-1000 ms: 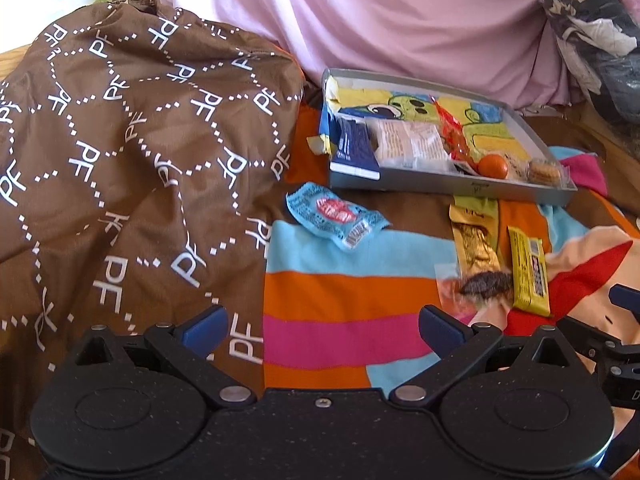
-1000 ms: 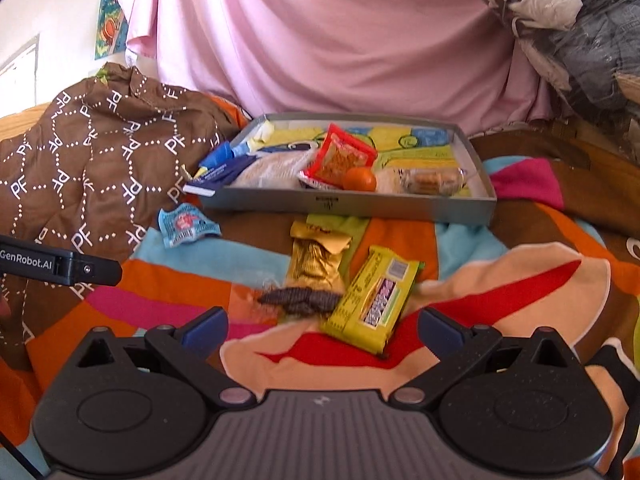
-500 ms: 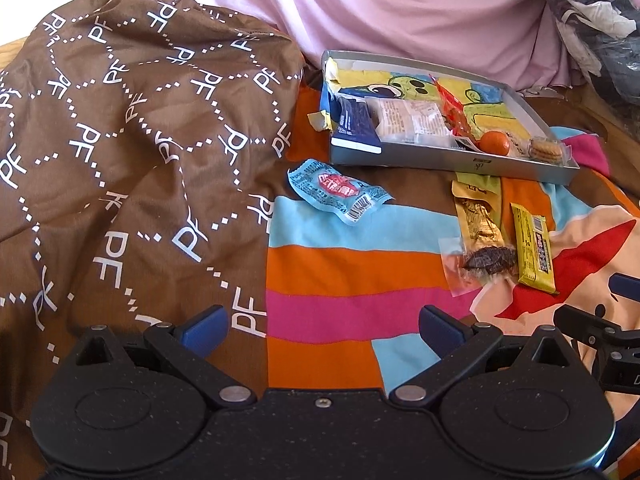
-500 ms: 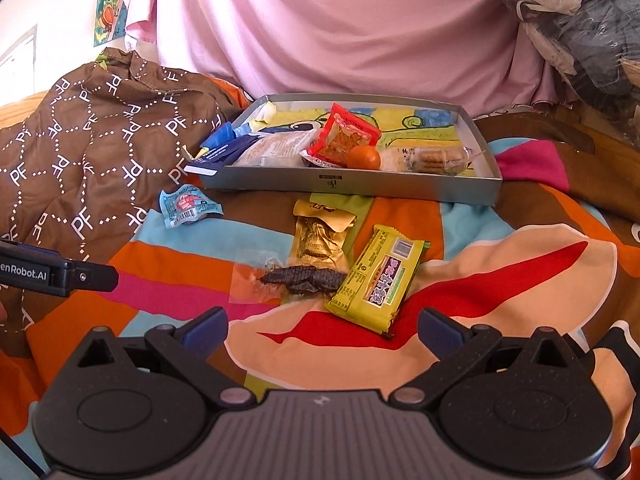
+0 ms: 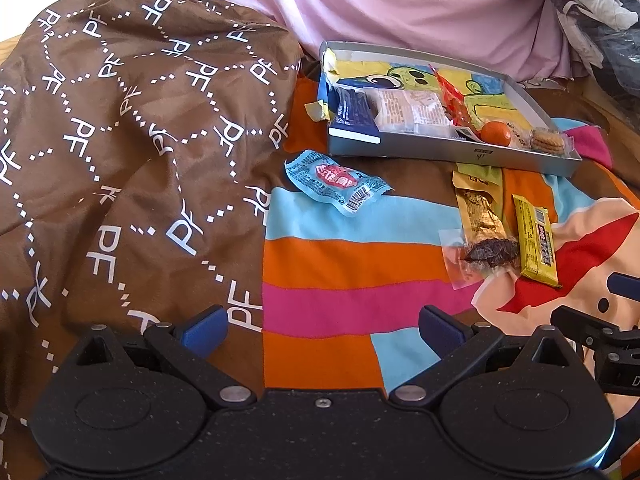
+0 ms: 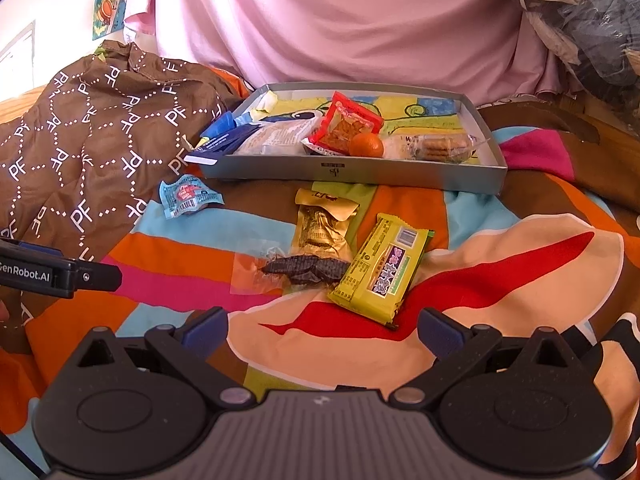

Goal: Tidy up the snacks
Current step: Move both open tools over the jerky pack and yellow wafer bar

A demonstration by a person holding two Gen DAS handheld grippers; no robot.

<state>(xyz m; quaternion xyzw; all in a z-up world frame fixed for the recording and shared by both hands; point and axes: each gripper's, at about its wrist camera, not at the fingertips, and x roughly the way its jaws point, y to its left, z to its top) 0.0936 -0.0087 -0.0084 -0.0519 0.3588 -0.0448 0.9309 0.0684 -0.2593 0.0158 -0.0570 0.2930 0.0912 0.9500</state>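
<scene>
Snacks: four packets (image 6: 380, 264) lie outside the tray (image 6: 360, 170), awaiting collection; left gripper (image 5: 322, 320) and right gripper (image 6: 322, 322) both gape empty.

Snacks loose on bedspread (image 6: 500, 280), tray (image 6: 352, 170) behind them.
Tray holds biscuit pack (image 6: 438, 146) at right, orange (image 6: 367, 145) just left of it, cracker packet (image 6: 346, 122) behind orange, booklet (image 6: 216, 146) hanging over left end. In front of tray: foil packet (image 6: 322, 224), bar (image 6: 382, 268) to its right, clear-wrapped snack (image 6: 296, 270) overlapping foil packet's near end. Small packet (image 6: 186, 196) well left, beside quilt (image 6: 92, 140). Curtain (image 6: 340, 20) behind tray.
</scene>
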